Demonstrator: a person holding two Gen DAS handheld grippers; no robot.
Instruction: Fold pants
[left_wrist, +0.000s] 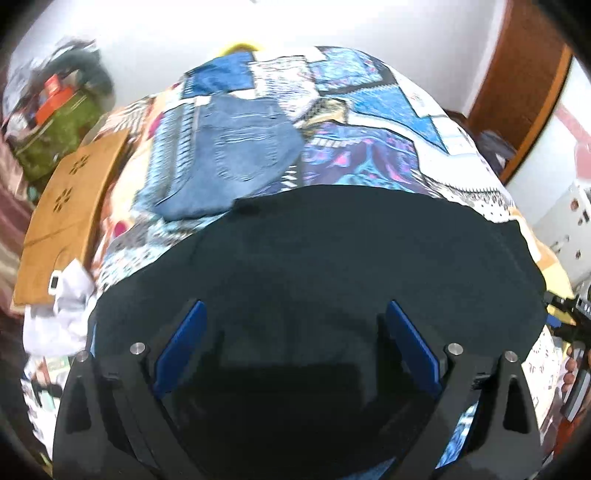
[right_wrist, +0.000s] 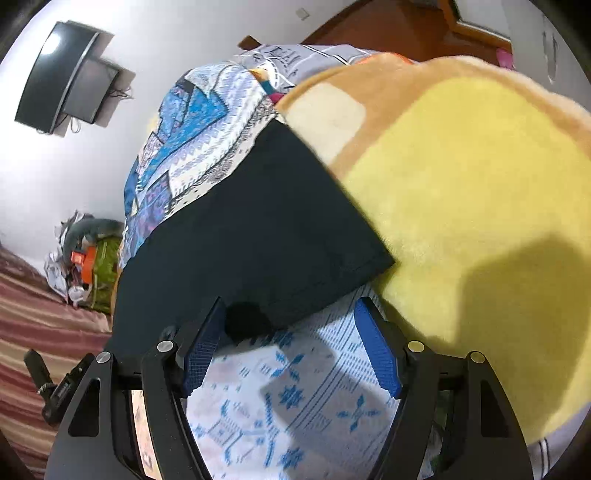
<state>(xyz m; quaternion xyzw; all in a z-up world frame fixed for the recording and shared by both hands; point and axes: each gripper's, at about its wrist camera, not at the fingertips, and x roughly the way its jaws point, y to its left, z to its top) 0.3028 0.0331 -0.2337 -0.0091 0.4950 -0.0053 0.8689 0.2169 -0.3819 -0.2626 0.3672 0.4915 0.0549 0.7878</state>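
- In the left wrist view, the left gripper fills the bottom of the frame. Its two blue pads stand wide apart, released, and only the dark cloth lies below the gap between them; whether they touch it I cannot tell.
- The black pants spread across the lower middle of this view as one wide flat piece on the patterned bedcover.
- In the right wrist view, the right gripper is at the bottom of the frame, with its jaws parted and grasping nothing. The left pad is just beside the near edge of the black pants. Between the pads only the white and blue bedcover shows.
- Only the right wrist view shows a corner of the pants at centre right, lying against one yellow and orange blanket that fills the right half of the frame.
- Only the left wrist view shows one pair of folded blue jeans above the black pants, at upper centre left, lying on the bedcover.
- At the left edge of this view there is one wooden board with cut-out shapes, and one white cloth below it.
- Farther away, both views show a green bag, at the upper left in the left wrist view. Orange and other items are piled on top of it; they are too blurred to count.
- Only the right wrist view shows two dark screens on the white wall at upper left.
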